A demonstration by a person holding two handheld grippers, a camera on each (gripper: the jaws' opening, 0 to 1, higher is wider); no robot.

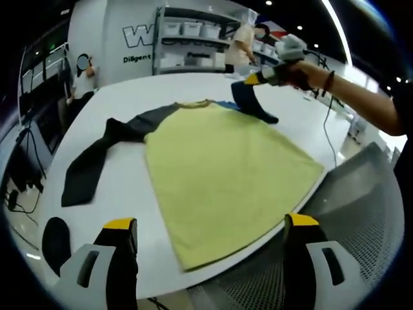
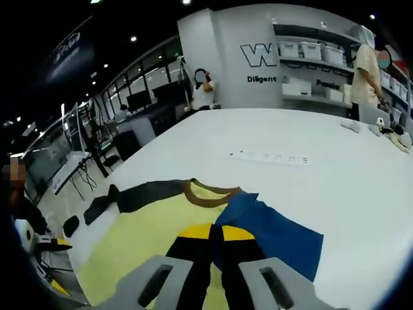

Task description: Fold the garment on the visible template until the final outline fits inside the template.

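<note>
1. The garment [image 1: 226, 168], a yellow-bodied shirt with dark sleeves, lies flat on the white bench [image 1: 161, 87], its hem at the near edge by us and its brown collar [image 2: 210, 189] toward the middle of the bench.
2. The right gripper [image 2: 211, 240] is clamped on the shirt's dark right sleeve [image 2: 200, 265], which it holds lifted near the shoulder; in the left gripper view that sleeve [image 1: 251, 103] hangs down from the raised gripper [image 1: 261, 77].
3. The left gripper [image 1: 210, 226] hovers with its jaws spread wide and empty, just off the near edge by the hem.
4. The blue template [image 2: 274, 236] peeks out from under the shoulder on the right side; we cannot tell how far it runs beneath the yellow body.
5. We judge the step in hand to be folding this sleeve across the yellow body. To do it well we carry it low and inward, lay it flat without bunching, and let the crease fall along the template's side edge.
6. The left sleeve [image 1: 97, 158] stretches out toward the bench's left edge and is not yet folded.
7. The hem corner sits close to the near edge, so we pull nothing toward us.
8. The far half of the bench is open and gives room to swing; people stand well apart by the shelves [image 1: 193, 39].
</note>
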